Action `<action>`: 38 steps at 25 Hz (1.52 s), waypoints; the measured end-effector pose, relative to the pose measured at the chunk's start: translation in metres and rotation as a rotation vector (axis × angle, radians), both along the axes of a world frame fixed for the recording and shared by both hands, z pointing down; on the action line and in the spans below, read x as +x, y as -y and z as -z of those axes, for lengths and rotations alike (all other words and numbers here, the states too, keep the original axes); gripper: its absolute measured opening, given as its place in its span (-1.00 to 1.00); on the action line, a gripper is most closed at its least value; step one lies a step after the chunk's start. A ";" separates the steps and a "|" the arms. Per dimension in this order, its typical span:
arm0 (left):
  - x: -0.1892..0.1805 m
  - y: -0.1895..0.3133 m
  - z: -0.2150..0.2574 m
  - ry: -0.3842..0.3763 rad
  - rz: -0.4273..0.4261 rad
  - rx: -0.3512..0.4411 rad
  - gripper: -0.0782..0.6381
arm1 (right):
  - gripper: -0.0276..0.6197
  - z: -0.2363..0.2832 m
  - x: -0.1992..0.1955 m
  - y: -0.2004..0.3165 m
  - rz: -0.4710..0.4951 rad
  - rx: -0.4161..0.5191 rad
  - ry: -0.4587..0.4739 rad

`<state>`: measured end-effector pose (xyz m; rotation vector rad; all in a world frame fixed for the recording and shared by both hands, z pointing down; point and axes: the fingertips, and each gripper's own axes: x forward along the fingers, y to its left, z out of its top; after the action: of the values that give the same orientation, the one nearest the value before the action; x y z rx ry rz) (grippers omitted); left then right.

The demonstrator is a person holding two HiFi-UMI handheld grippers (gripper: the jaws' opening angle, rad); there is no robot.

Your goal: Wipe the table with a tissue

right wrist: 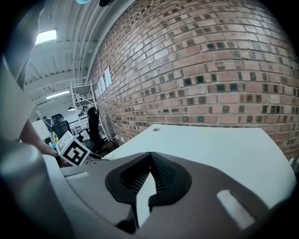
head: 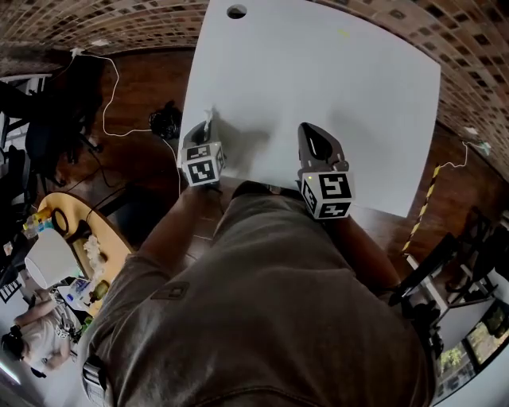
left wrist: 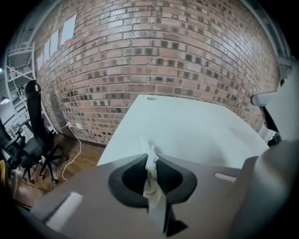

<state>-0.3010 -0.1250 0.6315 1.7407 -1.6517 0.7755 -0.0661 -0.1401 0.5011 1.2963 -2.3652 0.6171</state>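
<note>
Nearest to the camera, the person's grey-brown shirt (head: 262,302) fills the lower part of the head view, and both tongs are held just beyond it, over the near edge of the white table (head: 358,87). The left gripper (head: 203,135) is placed at the near left corner; its jaws are closed on a thin, crumpled tissue (left wrist: 151,173), of which a small tuft is seen beyond the tips. Whether this tuft touches the table surface cannot be told. The right gripper (right wrist: 150,158) is held further along the near edge, with its jaws brought together at the tips and nothing caught between them. The table is bare except for a cable hole (head: 236,11) at the far edge and a faint yellowish mark (head: 342,33) near it. The step in hand is judged to be the start of the wiping. For the next move, the tissue should be lowered flat on the surface and swept towards the far edge, with the grip kept firm, because only a narrow strip is held.
</note>
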 end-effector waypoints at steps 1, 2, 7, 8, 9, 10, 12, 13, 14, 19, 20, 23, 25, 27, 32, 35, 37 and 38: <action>0.001 0.000 -0.001 0.002 -0.004 -0.003 -0.71 | -0.87 0.000 0.000 0.000 -0.004 -0.002 0.000; 0.001 0.000 -0.001 0.004 -0.007 -0.003 -0.71 | -0.87 -0.001 0.001 -0.001 -0.010 -0.004 -0.001; 0.008 0.003 -0.001 0.023 -0.052 -0.009 -0.71 | -0.87 -0.004 0.009 -0.002 -0.041 -0.013 0.003; 0.013 0.005 0.001 0.029 -0.068 -0.009 -0.71 | -0.87 -0.004 0.011 -0.001 -0.047 -0.014 0.004; 0.019 0.007 0.002 0.031 -0.086 -0.008 -0.71 | -0.87 -0.004 0.014 -0.001 -0.052 -0.013 0.005; 0.026 0.009 0.003 0.032 -0.105 -0.007 -0.71 | -0.87 -0.005 0.017 -0.001 -0.057 -0.012 0.006; 0.043 0.010 0.002 0.029 -0.150 -0.008 -0.71 | -0.87 -0.004 0.022 -0.002 -0.067 -0.009 0.007; 0.051 0.010 0.002 0.025 -0.173 -0.010 -0.71 | -0.87 -0.004 0.025 -0.002 -0.074 -0.007 0.008; 0.060 0.010 0.002 0.022 -0.195 -0.011 -0.71 | -0.87 -0.003 0.028 -0.002 -0.081 -0.006 0.008; 0.094 0.007 0.002 0.005 -0.279 -0.021 -0.71 | -0.87 0.000 0.041 -0.003 -0.106 0.003 0.008; 0.099 0.006 0.002 0.003 -0.291 -0.022 -0.71 | -0.87 0.001 0.043 -0.004 -0.109 0.005 0.008; 0.111 0.002 0.002 -0.002 -0.323 -0.025 -0.71 | -0.87 0.002 0.046 -0.004 -0.110 0.011 0.008; 0.119 0.000 0.001 -0.005 -0.340 -0.026 -0.71 | -0.87 0.002 0.048 -0.005 -0.108 0.012 0.007; 0.127 -0.004 0.001 -0.013 -0.361 -0.028 -0.71 | -0.87 0.002 0.048 -0.005 -0.105 0.015 0.007; 0.139 -0.015 0.000 -0.033 -0.404 -0.035 -0.71 | -0.87 0.004 0.042 -0.005 -0.091 0.020 0.006; 0.139 -0.018 0.001 -0.046 -0.406 -0.033 -0.71 | -0.87 0.006 0.040 -0.006 -0.082 0.025 0.004; 0.136 -0.016 0.010 -0.065 -0.385 -0.002 -0.71 | -0.87 0.008 0.039 -0.007 -0.076 0.032 0.005; 0.133 -0.012 0.018 -0.076 -0.368 0.030 -0.71 | -0.87 0.010 0.037 -0.005 -0.072 0.040 0.006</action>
<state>-0.1682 -0.1131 0.6131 2.1005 -1.3154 0.8381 -0.0287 -0.1352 0.4906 1.4045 -2.3563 0.5984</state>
